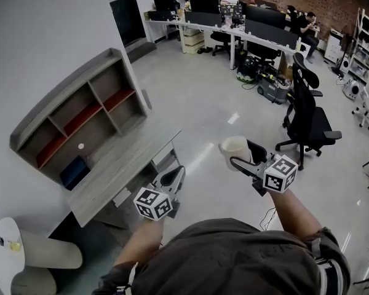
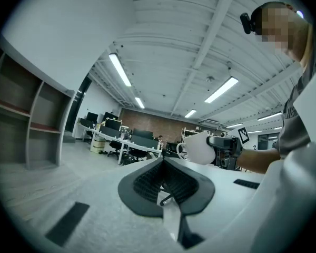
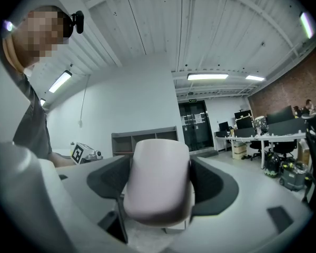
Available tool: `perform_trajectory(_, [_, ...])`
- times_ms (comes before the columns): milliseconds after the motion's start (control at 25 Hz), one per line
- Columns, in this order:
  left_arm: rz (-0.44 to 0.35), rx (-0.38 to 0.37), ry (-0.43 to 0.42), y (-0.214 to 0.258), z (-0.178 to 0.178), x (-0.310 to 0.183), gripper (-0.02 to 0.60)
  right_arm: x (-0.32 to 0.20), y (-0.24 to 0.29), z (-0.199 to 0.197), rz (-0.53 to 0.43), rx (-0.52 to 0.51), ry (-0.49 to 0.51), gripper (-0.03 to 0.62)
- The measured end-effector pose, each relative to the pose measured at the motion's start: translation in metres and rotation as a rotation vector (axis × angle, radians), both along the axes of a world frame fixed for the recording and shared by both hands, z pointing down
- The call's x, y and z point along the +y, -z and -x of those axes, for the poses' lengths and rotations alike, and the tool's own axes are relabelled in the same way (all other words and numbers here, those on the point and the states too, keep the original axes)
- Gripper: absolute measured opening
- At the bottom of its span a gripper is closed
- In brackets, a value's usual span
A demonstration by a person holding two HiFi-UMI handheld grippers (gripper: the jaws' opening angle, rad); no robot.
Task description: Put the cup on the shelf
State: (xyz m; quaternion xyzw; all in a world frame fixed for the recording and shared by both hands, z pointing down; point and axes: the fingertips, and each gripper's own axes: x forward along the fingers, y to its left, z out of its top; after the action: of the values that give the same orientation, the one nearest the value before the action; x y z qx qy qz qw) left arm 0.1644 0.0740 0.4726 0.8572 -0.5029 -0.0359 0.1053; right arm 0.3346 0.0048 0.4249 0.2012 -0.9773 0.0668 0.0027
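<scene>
In this open office, the shelf (image 1: 80,112) stands at the left against the wall. Our right gripper (image 1: 238,160) clamps the cup (image 1: 235,149) round its body, secure for carrying across; our left gripper (image 1: 176,176) hangs closed, empty.

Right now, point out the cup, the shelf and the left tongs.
cup (image 1: 235,150), head view, its pale side wall.
shelf (image 1: 63,96), head view, its grey top board.
left tongs (image 2: 163,161), left gripper view, where the closed tips meet.
</scene>
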Motion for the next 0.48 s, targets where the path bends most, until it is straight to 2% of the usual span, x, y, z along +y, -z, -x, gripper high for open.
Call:
perform_trajectory(240, [0.005, -0.004, -0.007, 0.001, 0.016, -0.03, 0.005, -0.031, -0.002, 0.015, 0.011, -0.009, -0.005, 0.353])
perform_trajectory(480, [-0.012, 0.02, -0.061, -0.009, 0.069, -0.092, 0.005, -0.084, -0.01, 0.068, 0.013, 0.004, -0.039, 0.352])
